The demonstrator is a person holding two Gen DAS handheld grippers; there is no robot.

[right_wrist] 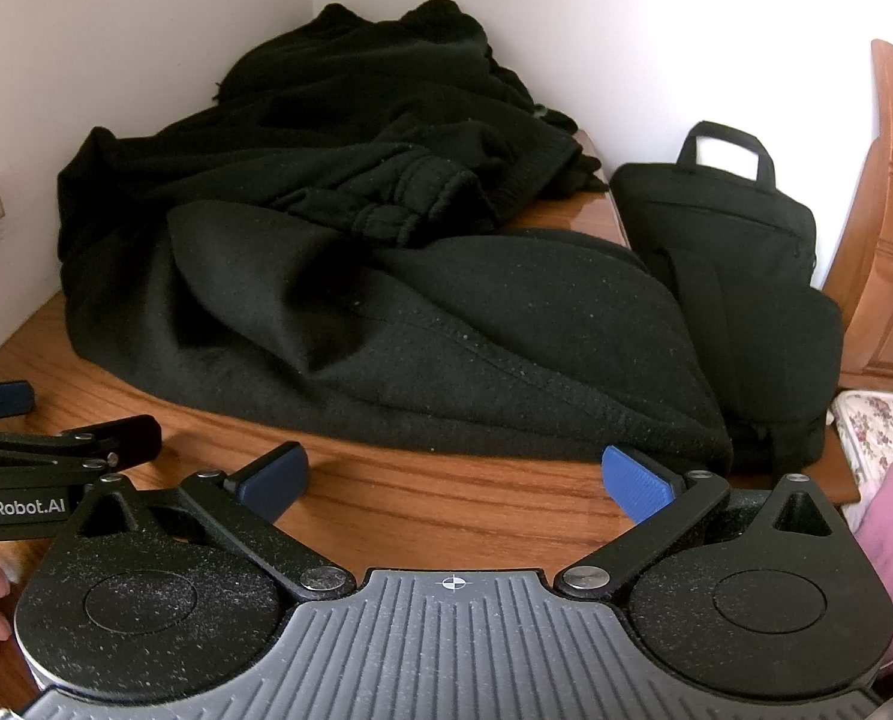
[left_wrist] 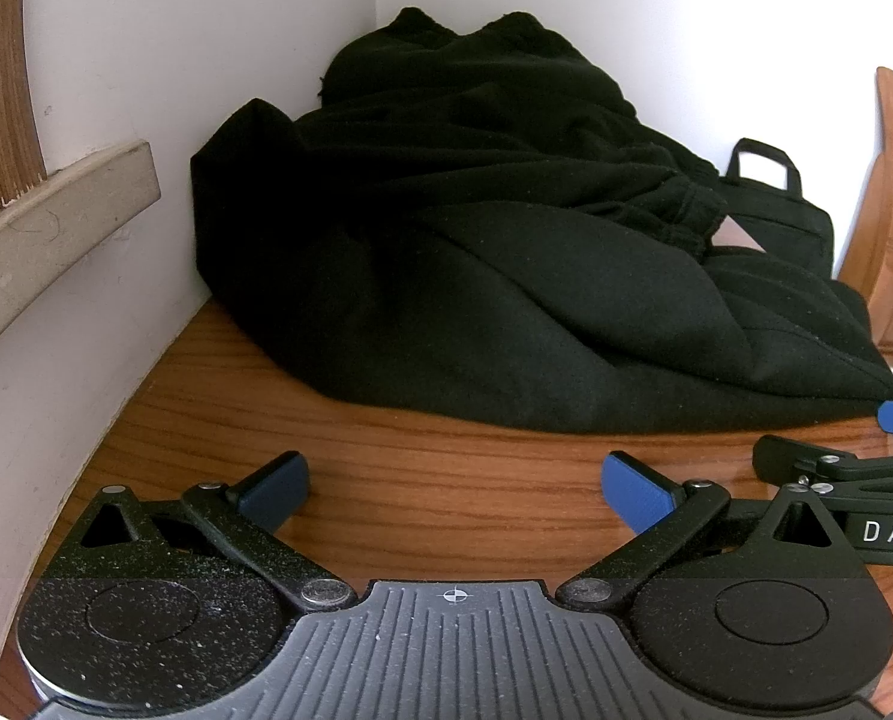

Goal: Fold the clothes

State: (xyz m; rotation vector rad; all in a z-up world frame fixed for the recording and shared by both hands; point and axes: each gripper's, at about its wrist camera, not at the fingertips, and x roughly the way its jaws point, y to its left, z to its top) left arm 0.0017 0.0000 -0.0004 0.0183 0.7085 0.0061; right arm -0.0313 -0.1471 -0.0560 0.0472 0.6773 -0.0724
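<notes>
I hold both the left claw [left_wrist: 455,489] and right claw [right_wrist: 455,483] open and empty. Risk: the bunched black clothes [right_wrist: 386,300] may snag the bag [right_wrist: 740,276] beside them.

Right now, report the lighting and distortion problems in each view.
Left wrist view: the wall at upper right is blown out white, the black garment loses fold detail, and fisheye bends the grey rail. Right wrist view: the same glare at upper right, and the table edge curves.
</notes>
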